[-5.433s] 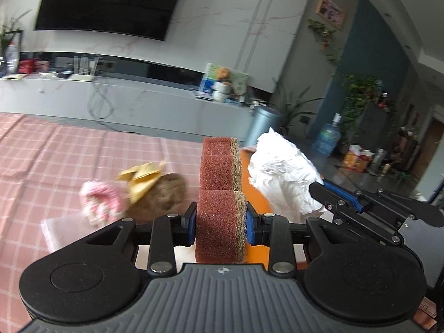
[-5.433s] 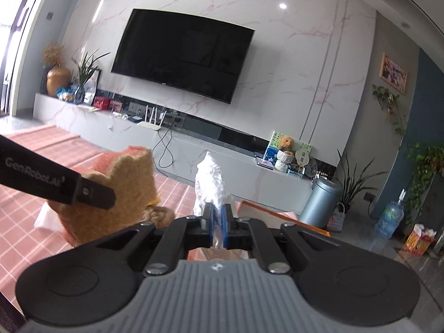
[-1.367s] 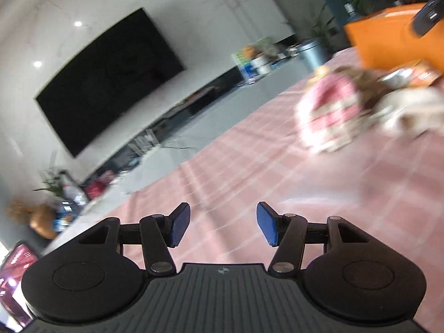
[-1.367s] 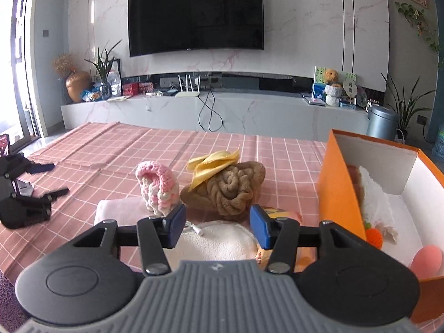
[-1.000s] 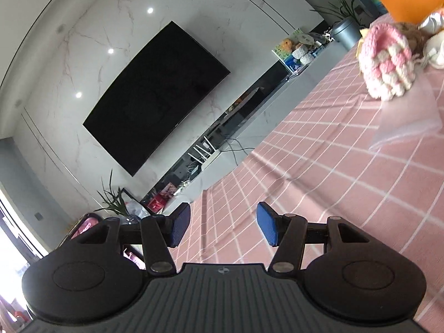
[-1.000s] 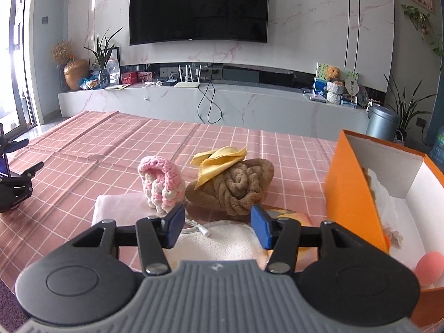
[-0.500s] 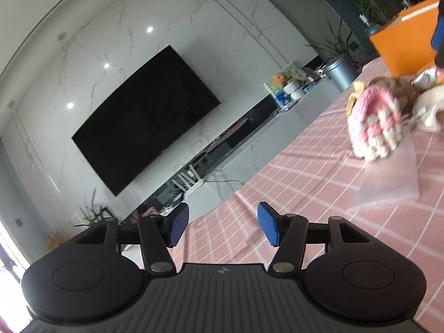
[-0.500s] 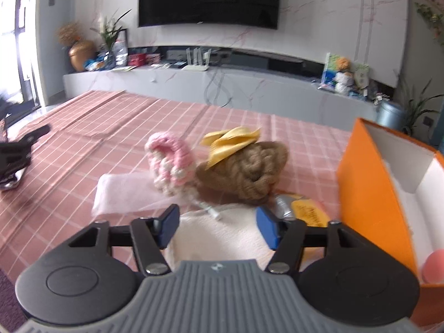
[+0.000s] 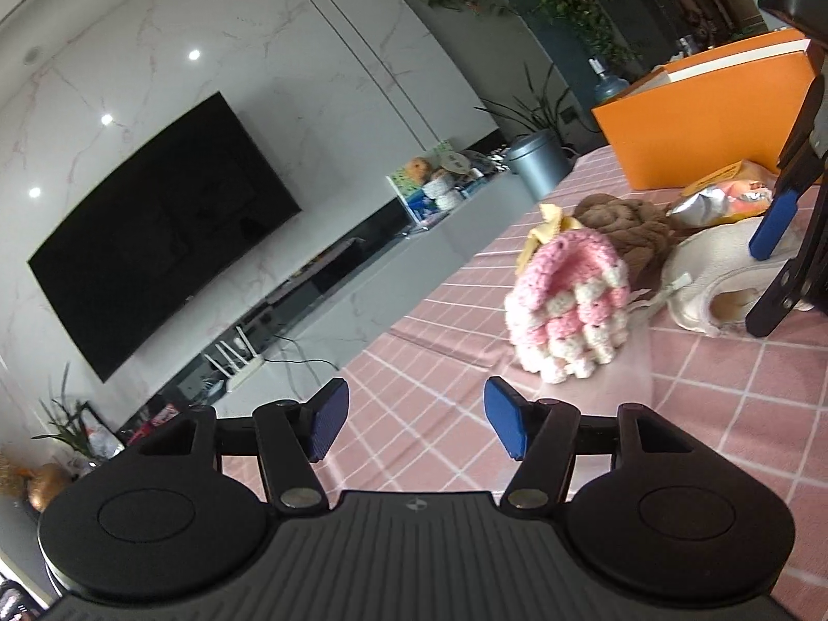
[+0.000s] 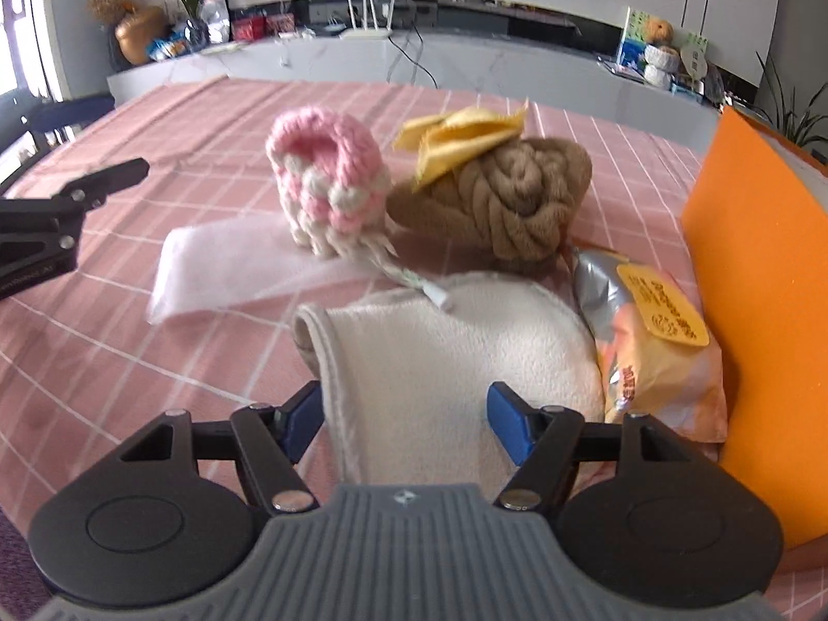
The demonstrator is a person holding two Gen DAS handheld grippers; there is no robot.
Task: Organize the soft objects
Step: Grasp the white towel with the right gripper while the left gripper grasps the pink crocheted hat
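Note:
A pink and white knitted piece (image 10: 326,183) (image 9: 566,305) lies on the pink checked tablecloth, with a brown braided plush (image 10: 509,202) (image 9: 623,222) topped by a yellow cloth (image 10: 458,137) beside it. A cream fleece slipper (image 10: 450,362) (image 9: 724,279) lies in front. My right gripper (image 10: 406,422) is open, its fingers either side of the slipper's near end. My left gripper (image 9: 414,427) is open and empty, short of the knitted piece. The orange box (image 10: 760,279) (image 9: 709,124) stands at the right.
An orange and silver snack packet (image 10: 652,336) lies between the slipper and the box. A translucent white sheet (image 10: 227,269) lies under the knitted piece. Beyond the table is a grey TV console (image 10: 414,59) and a wall TV (image 9: 155,227).
My right gripper has dropped down and forward over the slipper. My left gripper has swung toward the pile, and the knitted piece now sits closer ahead of it.

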